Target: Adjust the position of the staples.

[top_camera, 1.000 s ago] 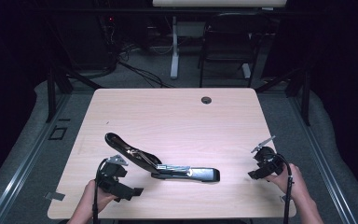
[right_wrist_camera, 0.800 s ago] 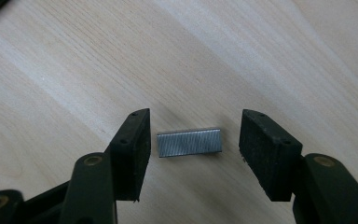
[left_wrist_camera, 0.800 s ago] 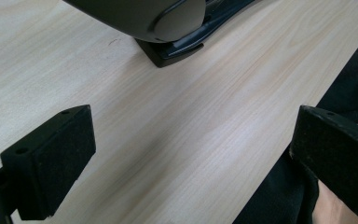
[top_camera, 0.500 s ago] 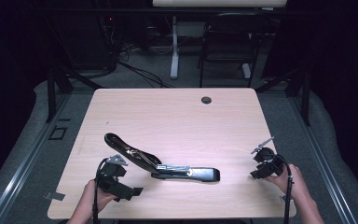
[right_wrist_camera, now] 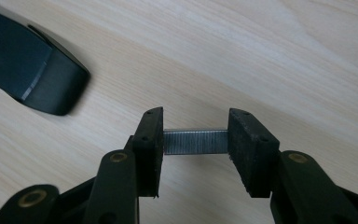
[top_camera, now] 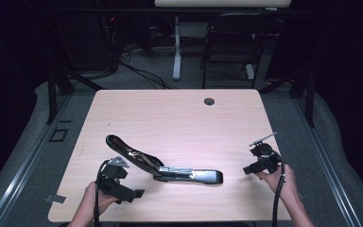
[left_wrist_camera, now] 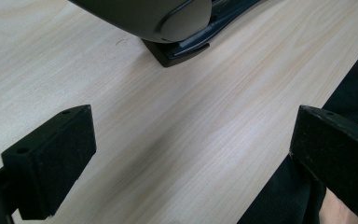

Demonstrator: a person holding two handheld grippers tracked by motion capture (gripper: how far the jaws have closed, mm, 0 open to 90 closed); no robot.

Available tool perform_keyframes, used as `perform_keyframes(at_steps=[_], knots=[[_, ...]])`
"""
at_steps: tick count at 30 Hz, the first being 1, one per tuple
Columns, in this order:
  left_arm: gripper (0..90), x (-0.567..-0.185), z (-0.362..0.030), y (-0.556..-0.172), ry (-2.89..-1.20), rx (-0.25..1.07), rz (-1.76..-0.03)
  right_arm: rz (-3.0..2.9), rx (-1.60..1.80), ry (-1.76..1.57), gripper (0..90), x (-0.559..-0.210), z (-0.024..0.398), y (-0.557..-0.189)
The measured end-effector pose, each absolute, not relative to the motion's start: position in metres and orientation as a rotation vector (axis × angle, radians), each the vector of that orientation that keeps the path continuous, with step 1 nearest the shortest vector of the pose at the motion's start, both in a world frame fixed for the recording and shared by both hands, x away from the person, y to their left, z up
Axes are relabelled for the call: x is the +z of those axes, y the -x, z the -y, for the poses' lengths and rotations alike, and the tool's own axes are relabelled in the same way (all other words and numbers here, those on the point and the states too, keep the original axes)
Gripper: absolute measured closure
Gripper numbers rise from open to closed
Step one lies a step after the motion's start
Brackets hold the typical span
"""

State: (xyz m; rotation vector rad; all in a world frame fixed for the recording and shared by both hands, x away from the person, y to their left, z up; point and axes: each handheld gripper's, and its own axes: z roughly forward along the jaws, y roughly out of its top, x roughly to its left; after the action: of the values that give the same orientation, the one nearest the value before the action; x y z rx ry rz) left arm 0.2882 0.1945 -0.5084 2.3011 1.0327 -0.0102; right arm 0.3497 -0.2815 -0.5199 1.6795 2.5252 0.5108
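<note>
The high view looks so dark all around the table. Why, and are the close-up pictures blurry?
In the high view the light falls on the pale table, leaving the room behind almost black. In the left gripper view the stapler at the top is soft and out of focus. In the right gripper view the strip of staples between the jaws is sharp, and the stapler's dark end looks slightly blurred.

High view: overhead, facing forward and down on the whole light wooden table. Both gripper views: close, low over that tabletop, each facing the open black-and-grey metal stapler, shared by all three.
</note>
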Motion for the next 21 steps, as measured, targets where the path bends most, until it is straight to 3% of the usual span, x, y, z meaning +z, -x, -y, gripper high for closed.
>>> perform_keyframes(at_steps=[21], knots=[[0.4, -0.508, -0.198, -0.289, -2.304, -0.001, -1.037, -2.459, 0.483, -1.788, 57.0, -0.528, 0.239, -0.360]])
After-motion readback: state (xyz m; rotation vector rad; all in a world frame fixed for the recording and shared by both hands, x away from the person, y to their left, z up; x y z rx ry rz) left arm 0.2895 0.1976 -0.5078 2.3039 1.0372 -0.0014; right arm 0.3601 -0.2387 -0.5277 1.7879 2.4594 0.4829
